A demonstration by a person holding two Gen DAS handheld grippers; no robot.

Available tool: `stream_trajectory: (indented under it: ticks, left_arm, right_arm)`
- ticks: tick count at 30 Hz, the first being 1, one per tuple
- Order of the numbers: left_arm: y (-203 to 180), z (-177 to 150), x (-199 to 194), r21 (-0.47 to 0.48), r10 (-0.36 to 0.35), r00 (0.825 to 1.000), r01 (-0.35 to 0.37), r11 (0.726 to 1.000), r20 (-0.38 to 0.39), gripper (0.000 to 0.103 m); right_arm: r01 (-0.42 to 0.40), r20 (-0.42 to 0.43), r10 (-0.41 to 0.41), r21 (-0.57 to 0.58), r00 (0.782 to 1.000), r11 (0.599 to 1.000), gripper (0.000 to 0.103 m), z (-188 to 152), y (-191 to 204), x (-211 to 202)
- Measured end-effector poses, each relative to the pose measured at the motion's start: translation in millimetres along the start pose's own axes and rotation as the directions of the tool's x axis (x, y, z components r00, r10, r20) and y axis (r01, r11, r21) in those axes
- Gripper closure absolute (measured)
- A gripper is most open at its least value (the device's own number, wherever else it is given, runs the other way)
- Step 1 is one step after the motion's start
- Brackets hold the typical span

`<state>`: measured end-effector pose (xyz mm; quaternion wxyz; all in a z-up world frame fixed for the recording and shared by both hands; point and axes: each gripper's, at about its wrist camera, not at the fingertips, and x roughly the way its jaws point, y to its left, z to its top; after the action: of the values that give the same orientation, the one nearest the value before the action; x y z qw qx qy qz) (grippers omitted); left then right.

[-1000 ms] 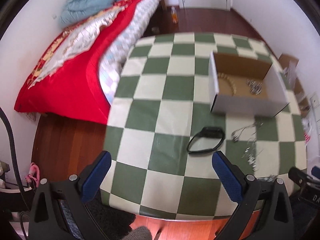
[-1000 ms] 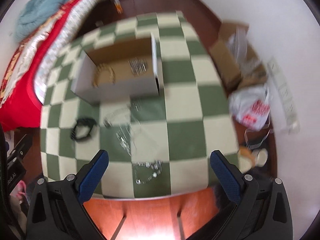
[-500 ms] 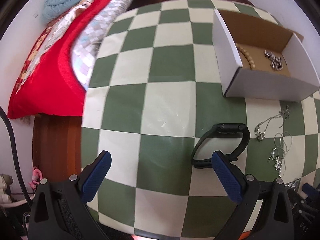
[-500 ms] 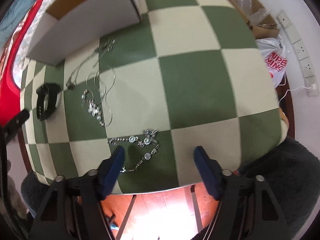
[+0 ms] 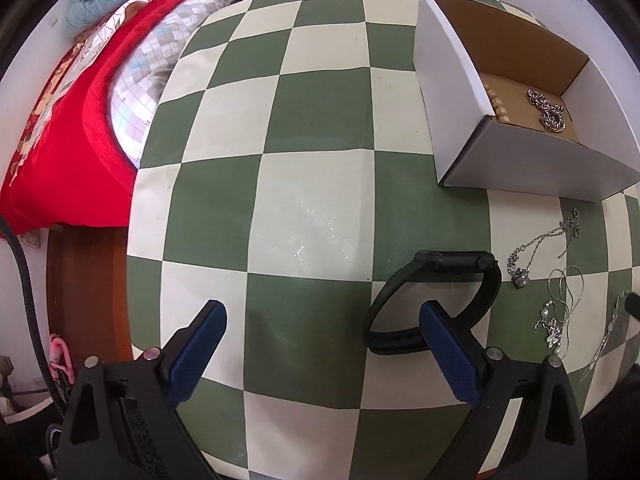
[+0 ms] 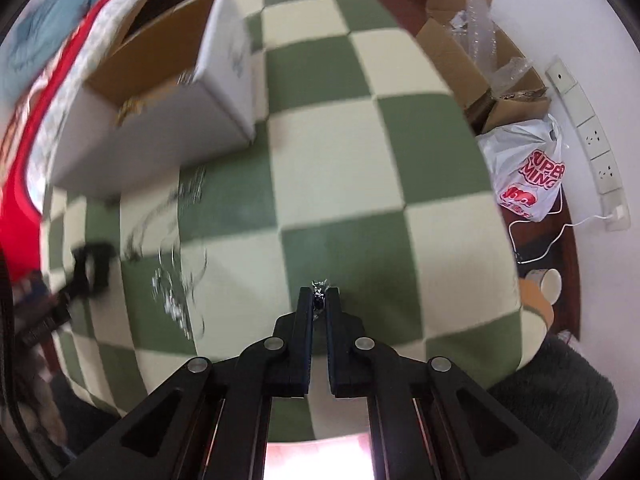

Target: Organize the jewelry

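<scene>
My left gripper [image 5: 322,328] is open low over the green-and-cream checkered table [image 5: 312,184]. Its right finger sits over the loop of a black wristband [image 5: 436,300]. Thin silver necklaces [image 5: 554,280] lie to the band's right. A white cardboard box [image 5: 516,120] at the far right holds a bead bracelet [image 5: 496,104] and a silver chain [image 5: 548,110]. My right gripper [image 6: 320,294] is shut on a silver necklace [image 6: 319,285], which pokes out between the tips. The box [image 6: 160,120], blurred necklaces [image 6: 172,280] and the wristband [image 6: 94,264] show to its left.
A bed with a red cover [image 5: 68,128] runs along the table's left side. Right of the table stand cardboard boxes [image 6: 480,60], a white plastic bag [image 6: 528,176] and a wall power strip [image 6: 588,140]. A cup [image 6: 550,284] sits on the floor.
My right gripper dropped to the table and shut on the silver necklace near the front edge. My left gripper moved lower and closer over the wristband, staying open.
</scene>
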<state>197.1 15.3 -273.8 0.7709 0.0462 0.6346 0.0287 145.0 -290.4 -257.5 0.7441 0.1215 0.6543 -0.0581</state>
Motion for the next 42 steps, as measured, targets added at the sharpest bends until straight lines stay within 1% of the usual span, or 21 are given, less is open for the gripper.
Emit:
stream_trajectory:
  ticks: [2, 3, 4, 5, 7, 8, 9, 11, 13, 15, 17, 19, 20, 23, 27, 34, 38, 39, 40, 41, 42]
  left_arm:
    - [2, 0, 2, -0.014, -0.016, 1.0, 0.016, 1.0, -0.004, 0.008]
    - [2, 1, 3, -0.019, -0.023, 1.0, 0.022, 1.0, -0.006, 0.018]
    - [3, 1, 4, -0.021, -0.008, 1.0, 0.008, 1.0, -0.014, 0.022]
    - [4, 1, 4, -0.025, 0.005, 1.0, -0.006, 1.0, -0.013, 0.022]
    - [9, -3, -8, -0.061, 0.008, 1.0, -0.006, 0.998, 0.025, 0.022]
    - [11, -4, -16, -0.077, 0.0, 0.999, 0.004, 0.997, 0.045, 0.022]
    - [12, -7, -26, -0.093, -0.013, 0.998, 0.019, 0.995, 0.069, 0.022]
    - [7, -14, -48, -0.109, -0.06, 0.992, 0.073, 0.991, 0.115, 0.022]
    - [-8, -17, -63, -0.094, -0.105, 0.987, 0.118, 0.989, 0.125, 0.022]
    - [-27, -18, -68, -0.071, -0.151, 0.982, 0.159, 0.985, 0.112, 0.022]
    - [-48, -18, -66, -0.038, -0.157, 0.983, 0.161, 0.986, 0.092, 0.022]
    - [-72, -19, -58, -0.009, -0.161, 0.985, 0.162, 0.987, 0.064, 0.022]
    - [-80, -20, -55, 0.003, -0.16, 0.986, 0.161, 0.987, 0.052, 0.022]
    - [-109, -22, -48, 0.054, -0.145, 0.989, 0.143, 0.988, 0.031, 0.022]
    - [-137, -21, -38, 0.108, -0.111, 0.994, 0.109, 0.988, 0.011, 0.022]
    - [-161, -19, -21, 0.158, -0.05, 0.999, 0.051, 0.986, -0.006, 0.022]
    - [-163, -17, -15, 0.154, -0.046, 0.999, 0.046, 0.987, -0.003, 0.023]
    - [-163, -17, -16, 0.155, -0.059, 0.998, 0.058, 0.986, 0.004, 0.03]
    - [-162, -18, -18, 0.152, -0.087, 0.996, 0.085, 0.985, 0.011, 0.047]
    - [-161, -18, -20, 0.152, -0.11, 0.994, 0.106, 0.983, 0.017, 0.06]
    - [-163, -18, -22, 0.159, -0.116, 0.993, 0.111, 0.981, 0.021, 0.08]
  right_arm:
    - [0.005, 0.011, -0.005, 0.002, 1.0, 1.0, 0.097, 9, 2, 0]
    - [0.011, 0.013, -0.011, 0.001, 1.0, 1.0, 0.097, 12, 2, -1]
    - [0.013, 0.011, -0.013, -0.003, 1.0, 1.0, 0.097, 15, 1, 1]
    - [0.007, 0.0, -0.007, -0.007, 1.0, 1.0, 0.097, 17, 2, 3]
    - [-0.003, -0.018, 0.003, 0.022, 1.0, 1.0, 0.094, 18, -3, 8]
    - [0.0, -0.032, 0.001, 0.023, 0.999, 1.0, 0.085, 19, -2, 9]
    - [-0.001, -0.043, 0.003, 0.034, 0.999, 0.999, 0.07, 19, -6, 11]
    - [-0.017, -0.048, 0.02, 0.05, 0.999, 0.999, 0.054, 17, -12, 12]
    - [-0.018, -0.052, 0.02, 0.048, 0.998, 0.999, 0.051, 13, -11, 13]
    - [0.0, -0.04, 0.001, 0.018, 0.999, 1.0, 0.051, 10, -8, 14]
    - [0.029, -0.027, -0.029, -0.021, 0.999, 0.999, 0.054, 9, -4, 15]
    - [0.093, 0.001, -0.094, -0.084, 0.996, 0.992, 0.08, 5, 7, 15]
    - [0.099, 0.012, -0.099, -0.106, 0.995, 0.989, 0.096, 5, 11, 13]
    - [0.103, 0.011, -0.102, -0.114, 0.995, 0.988, 0.097, 5, 8, 10]
    - [0.078, 0.015, -0.078, -0.054, 0.997, 0.995, 0.097, 8, -15, 4]
    - [0.046, 0.01, -0.046, -0.01, 0.999, 0.999, 0.096, 12, -45, 6]
    - [0.032, 0.004, -0.032, 0.011, 0.999, 0.999, 0.096, 18, -55, 11]
    - [0.03, 0.004, -0.03, 0.016, 1.0, 0.999, 0.095, 19, -55, 11]
    - [0.029, 0.002, -0.029, 0.022, 1.0, 0.999, 0.095, 20, -56, 12]
    - [0.029, 0.0, -0.029, 0.025, 1.0, 0.999, 0.094, 21, -58, 13]
    - [0.029, 0.001, -0.029, 0.025, 1.0, 0.999, 0.094, 22, -57, 13]
